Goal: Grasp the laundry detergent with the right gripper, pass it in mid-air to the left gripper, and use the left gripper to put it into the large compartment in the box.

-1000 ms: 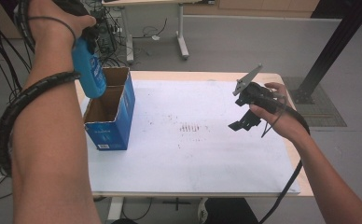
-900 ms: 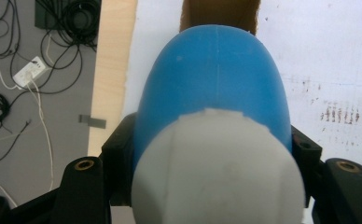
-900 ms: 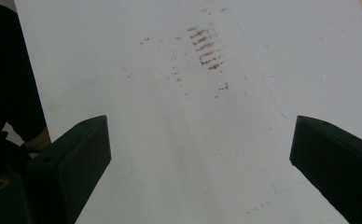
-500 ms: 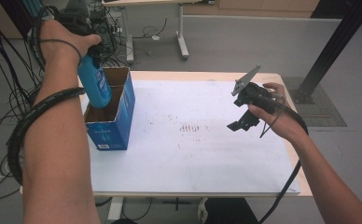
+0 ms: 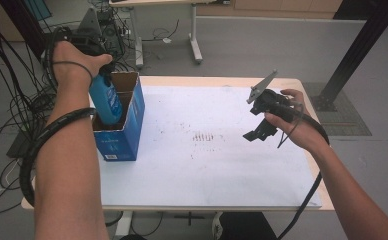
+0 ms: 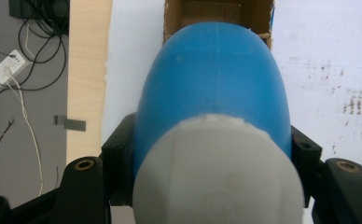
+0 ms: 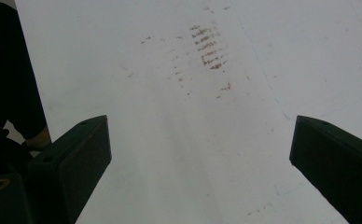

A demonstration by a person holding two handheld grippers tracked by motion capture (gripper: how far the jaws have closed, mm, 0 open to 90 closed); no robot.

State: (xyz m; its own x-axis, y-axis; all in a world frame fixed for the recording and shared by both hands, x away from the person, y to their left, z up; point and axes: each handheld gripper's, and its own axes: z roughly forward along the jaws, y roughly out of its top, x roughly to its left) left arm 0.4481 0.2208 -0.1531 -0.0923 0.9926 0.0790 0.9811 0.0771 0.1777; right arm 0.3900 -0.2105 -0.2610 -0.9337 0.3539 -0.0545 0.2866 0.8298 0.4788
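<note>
Bottle (image 5: 105,100) hangs base-down in the mouth of the box (image 5: 127,137), which stands at the table's (image 5: 222,190) left edge; lower part already inside the cardboard walls, grey cap uppermost. Risks, as I judge them: the base could catch the box rim or a flap and tip the light box toward the table edge; letting go too high might let the bottle drop and topple inside. Left gripper (image 6: 212,154): jaws pinching the bottle on both sides just under the cap, pads pressed to the blue plastic. Right gripper (image 7: 200,154): jaws spread wide, nothing between them, hovering over the stained white sheet (image 7: 179,140), well apart from the box.
</note>
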